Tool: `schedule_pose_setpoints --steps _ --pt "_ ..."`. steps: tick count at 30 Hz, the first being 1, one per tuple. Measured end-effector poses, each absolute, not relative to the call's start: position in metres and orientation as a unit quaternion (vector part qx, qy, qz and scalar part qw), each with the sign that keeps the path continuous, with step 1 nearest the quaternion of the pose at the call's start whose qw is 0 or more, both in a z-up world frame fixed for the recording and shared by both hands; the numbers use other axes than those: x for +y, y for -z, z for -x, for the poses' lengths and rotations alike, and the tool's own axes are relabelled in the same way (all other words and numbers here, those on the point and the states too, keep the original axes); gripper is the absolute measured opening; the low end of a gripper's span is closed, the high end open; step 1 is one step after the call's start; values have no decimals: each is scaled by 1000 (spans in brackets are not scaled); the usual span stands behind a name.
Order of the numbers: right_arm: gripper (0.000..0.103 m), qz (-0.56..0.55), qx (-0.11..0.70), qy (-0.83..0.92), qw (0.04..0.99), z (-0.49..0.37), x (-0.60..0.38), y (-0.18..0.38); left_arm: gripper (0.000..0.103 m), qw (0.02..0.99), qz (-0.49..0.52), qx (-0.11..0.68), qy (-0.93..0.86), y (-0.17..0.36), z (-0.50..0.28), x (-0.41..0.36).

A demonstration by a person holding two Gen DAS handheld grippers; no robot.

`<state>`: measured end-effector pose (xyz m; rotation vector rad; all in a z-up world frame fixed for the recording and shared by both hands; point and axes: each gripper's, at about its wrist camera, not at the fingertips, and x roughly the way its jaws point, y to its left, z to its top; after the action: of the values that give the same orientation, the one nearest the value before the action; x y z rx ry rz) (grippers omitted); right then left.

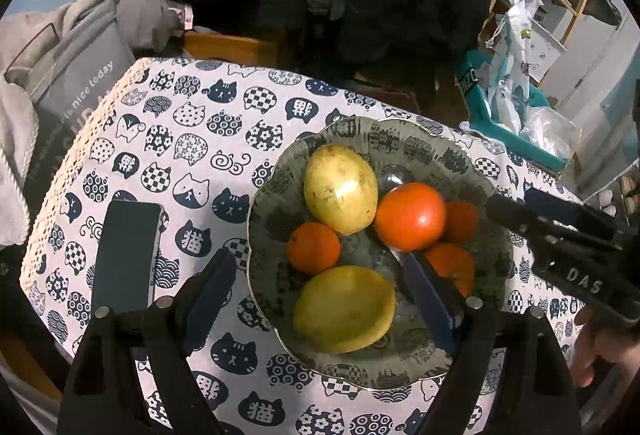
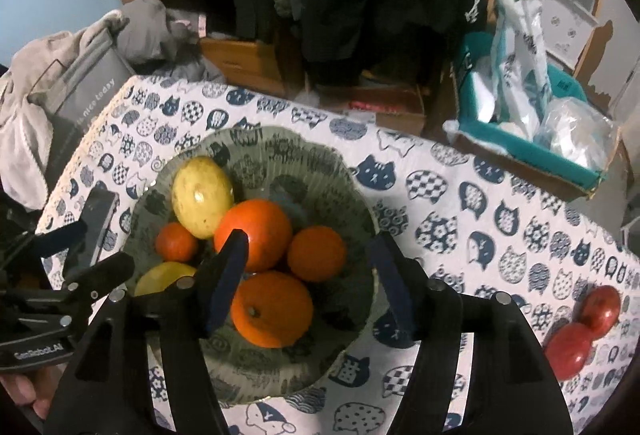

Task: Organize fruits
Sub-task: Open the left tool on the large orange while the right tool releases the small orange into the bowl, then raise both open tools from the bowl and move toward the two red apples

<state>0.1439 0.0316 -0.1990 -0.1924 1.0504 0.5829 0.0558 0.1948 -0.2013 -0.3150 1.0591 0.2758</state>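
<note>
Both grippers point down over the glass bowl (image 1: 496,195) on the cat-print tablecloth (image 1: 180,139). The left gripper (image 1: 316,267) is wide apart and holds nothing. The right gripper (image 2: 308,247) is apart too, with an orange (image 2: 272,309) lying in the bowl between its fingers, not squeezed. Only the right view shows two red apples (image 2: 582,329) out on the cloth. Only the left view shows the whole lower yellow fruit (image 1: 344,309) and the phone (image 1: 128,255).

black plastic grippers, dark blue fingers (image 2: 226,279), silver pivot screws, white "das" lettering
</note>
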Motion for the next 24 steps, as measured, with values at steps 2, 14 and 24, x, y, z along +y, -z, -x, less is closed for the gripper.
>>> schedule_pose_setpoints --steps 2,14,24 --pt "66 90 488 -268 826 -144 27 192 87 847 146 495 -127 196 -55 192" --pt "66 114 442 -233 859 -130 -8 145 87 875 128 456 -102 153 -51 163" --pt "67 107 407 -210 883 -113 -50 104 87 891 121 430 -78 124 -42 138"
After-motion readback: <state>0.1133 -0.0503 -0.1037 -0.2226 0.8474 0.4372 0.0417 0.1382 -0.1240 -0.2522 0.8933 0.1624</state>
